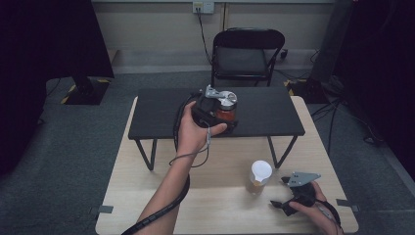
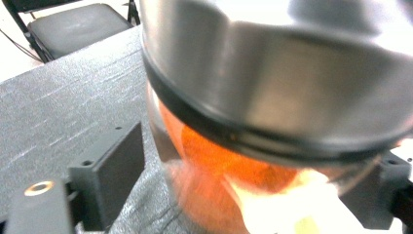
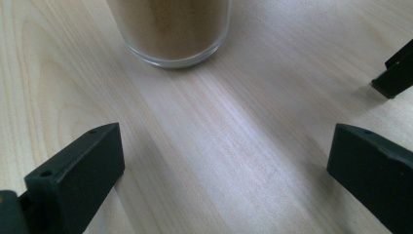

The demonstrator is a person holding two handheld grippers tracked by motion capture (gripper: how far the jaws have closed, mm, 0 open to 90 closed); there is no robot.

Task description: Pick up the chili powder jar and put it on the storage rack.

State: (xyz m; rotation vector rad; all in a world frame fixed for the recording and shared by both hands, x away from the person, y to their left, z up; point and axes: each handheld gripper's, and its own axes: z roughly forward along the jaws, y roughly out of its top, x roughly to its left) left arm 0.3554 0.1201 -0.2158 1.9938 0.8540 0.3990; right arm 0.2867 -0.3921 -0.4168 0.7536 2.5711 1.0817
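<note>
A glass jar (image 1: 226, 111) with a silver lid and orange-red contents stands on the black raised shelf (image 1: 161, 112). My left gripper (image 1: 227, 120) reaches around it from the near side. In the left gripper view the jar (image 2: 272, 122) looms large and blurred between the jaws of the left gripper (image 2: 253, 195); a narrow gap shows beside the left jaw, so the gripper is open. On the wooden table (image 1: 215, 196) stands a second jar (image 1: 259, 177) with a white lid and brown contents. My right gripper (image 1: 279, 192) rests open just right of it, and this jar (image 3: 170, 29) lies ahead of the wide-apart jaws of the right gripper (image 3: 224, 161).
The shelf stands on thin metal legs (image 1: 147, 154) over the far half of the table; one leg's foot (image 3: 397, 73) shows near my right gripper. A black folding chair (image 1: 244, 54) stands behind the table. Dark stands and cables flank the carpeted floor.
</note>
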